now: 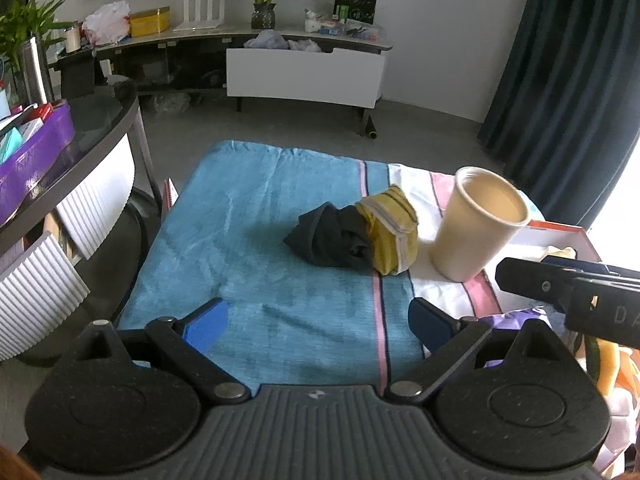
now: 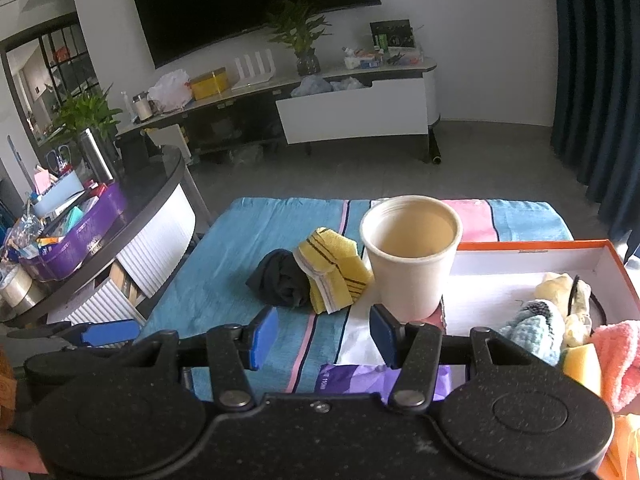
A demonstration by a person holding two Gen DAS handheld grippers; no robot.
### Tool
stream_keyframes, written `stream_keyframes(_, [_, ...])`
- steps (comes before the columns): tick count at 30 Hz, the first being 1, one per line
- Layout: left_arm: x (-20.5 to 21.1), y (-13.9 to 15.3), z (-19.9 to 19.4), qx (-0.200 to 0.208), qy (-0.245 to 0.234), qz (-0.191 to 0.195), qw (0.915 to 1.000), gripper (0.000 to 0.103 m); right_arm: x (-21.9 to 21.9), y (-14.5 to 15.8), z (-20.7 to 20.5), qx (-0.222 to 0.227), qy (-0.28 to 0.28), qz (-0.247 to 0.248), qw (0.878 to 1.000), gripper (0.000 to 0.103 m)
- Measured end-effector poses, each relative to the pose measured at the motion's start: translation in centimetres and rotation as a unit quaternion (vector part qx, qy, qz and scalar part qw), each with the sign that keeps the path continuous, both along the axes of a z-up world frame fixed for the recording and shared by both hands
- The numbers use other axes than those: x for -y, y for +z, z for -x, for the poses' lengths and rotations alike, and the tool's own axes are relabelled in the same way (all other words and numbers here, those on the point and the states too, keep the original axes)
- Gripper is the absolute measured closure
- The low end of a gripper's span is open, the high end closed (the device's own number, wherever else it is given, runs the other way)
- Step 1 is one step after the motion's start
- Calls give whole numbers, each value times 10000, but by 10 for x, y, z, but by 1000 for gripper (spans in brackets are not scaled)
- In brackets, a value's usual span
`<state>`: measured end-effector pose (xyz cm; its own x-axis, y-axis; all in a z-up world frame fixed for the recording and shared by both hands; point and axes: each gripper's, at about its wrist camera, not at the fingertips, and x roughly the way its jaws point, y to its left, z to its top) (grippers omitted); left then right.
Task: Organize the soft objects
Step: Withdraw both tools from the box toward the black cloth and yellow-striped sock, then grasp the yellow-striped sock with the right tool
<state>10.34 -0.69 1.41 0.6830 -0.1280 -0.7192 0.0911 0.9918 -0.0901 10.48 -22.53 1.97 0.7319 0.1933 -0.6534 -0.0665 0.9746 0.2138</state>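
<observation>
A dark rolled cloth [image 1: 328,240] [image 2: 282,282] and a yellow striped cloth [image 1: 390,234] [image 2: 334,276] lie together on the blue striped towel [image 1: 248,216] [image 2: 216,276]. A beige paper cup [image 1: 476,224] [image 2: 410,252] stands upright right of them. My left gripper [image 1: 318,326] is open and empty, hovering in front of the cloths. My right gripper [image 2: 324,334] is open and empty, just in front of the cup and cloths. An orange-rimmed white box [image 2: 560,268] at the right holds several soft items: pink [image 2: 616,348], light blue [image 2: 532,328], cream [image 2: 560,286].
A curved dark side table [image 2: 152,208] with a purple bin [image 2: 80,236] stands left of the towel. A purple tissue pack [image 2: 360,378] lies near the front edge. A TV console [image 2: 320,92] stands across the floor; dark curtains [image 2: 600,80] hang at the right.
</observation>
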Motion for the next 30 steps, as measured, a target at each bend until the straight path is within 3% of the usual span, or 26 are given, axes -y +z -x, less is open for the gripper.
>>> stream_keyframes(30, [-22, -23, -35, -177, 161, -47, 9997, 4, -40, -26, -61, -341, 384, 315, 9982, 41])
